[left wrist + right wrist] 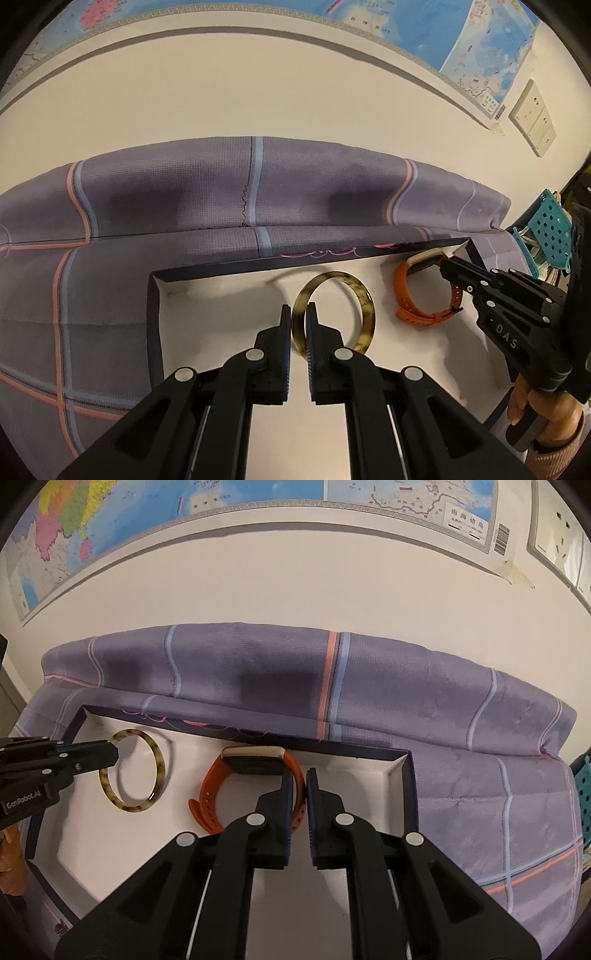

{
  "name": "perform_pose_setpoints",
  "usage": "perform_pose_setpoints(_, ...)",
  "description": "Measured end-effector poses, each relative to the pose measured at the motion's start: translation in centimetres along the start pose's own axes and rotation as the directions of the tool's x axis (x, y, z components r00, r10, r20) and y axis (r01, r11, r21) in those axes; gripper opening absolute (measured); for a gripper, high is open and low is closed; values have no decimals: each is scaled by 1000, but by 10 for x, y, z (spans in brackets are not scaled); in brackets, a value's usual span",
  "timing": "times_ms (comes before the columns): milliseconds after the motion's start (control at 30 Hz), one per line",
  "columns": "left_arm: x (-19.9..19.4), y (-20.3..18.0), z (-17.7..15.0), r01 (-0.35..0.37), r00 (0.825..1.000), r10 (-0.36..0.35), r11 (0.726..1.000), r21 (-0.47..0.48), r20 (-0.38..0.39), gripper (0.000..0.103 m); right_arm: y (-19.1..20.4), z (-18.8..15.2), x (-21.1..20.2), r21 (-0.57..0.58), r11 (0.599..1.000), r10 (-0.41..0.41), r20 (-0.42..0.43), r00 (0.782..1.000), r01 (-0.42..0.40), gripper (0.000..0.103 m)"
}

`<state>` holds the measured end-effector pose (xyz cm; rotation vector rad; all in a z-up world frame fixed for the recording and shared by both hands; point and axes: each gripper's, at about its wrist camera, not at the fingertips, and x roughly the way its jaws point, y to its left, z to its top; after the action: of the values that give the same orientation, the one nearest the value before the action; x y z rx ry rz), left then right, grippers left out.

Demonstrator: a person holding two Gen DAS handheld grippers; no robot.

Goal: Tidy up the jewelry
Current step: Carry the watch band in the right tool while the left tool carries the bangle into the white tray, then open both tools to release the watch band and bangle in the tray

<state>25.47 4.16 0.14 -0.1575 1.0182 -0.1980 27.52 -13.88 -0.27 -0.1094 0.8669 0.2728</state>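
Observation:
A tortoiseshell bangle (364, 302) stands on edge in a shallow white box with a dark rim (153, 295). My left gripper (298, 310) is shut on the bangle's near rim. The bangle also shows in the right wrist view (159, 768), with the left gripper (112, 753) on its top left edge. An orange smartwatch (229, 771) lies in the box to the right of the bangle. My right gripper (299, 779) is shut on the watch's strap; in the left wrist view the right gripper (448, 267) sits at the watch (406, 295).
The box (410, 775) rests on a purple plaid cloth (461, 775) that rises over a hump behind it. A teal perforated basket (550, 221) stands at the far right. A map and a wall socket (532, 118) are on the wall.

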Motion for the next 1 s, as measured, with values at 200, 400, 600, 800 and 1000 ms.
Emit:
perform_pose_setpoints(200,8,4,5,-13,1000,12,1000,-18,-23,6,-2,3,9,18,1000,-9,-38,999,10,9)
perform_pose_setpoints(400,10,8,6,-29,999,29,999,-23,-24,12,-3,-2,-5,38,999,-3,2,1000,3,36)
perform_pose_setpoints(600,-22,5,-8,-46,996,44,999,19,77,34,-7,-24,-58,25,993,110,118,987,-113,39)
perform_pose_setpoints(800,-75,-10,-42,-27,981,4,993,116,195,44,1,-68,-114,-75,970,240,152,959,-231,42)
perform_pose_setpoints(1000,-103,-25,-91,10,974,-51,984,181,222,50,20,-121,-143,-174,945,299,105,949,-278,42)
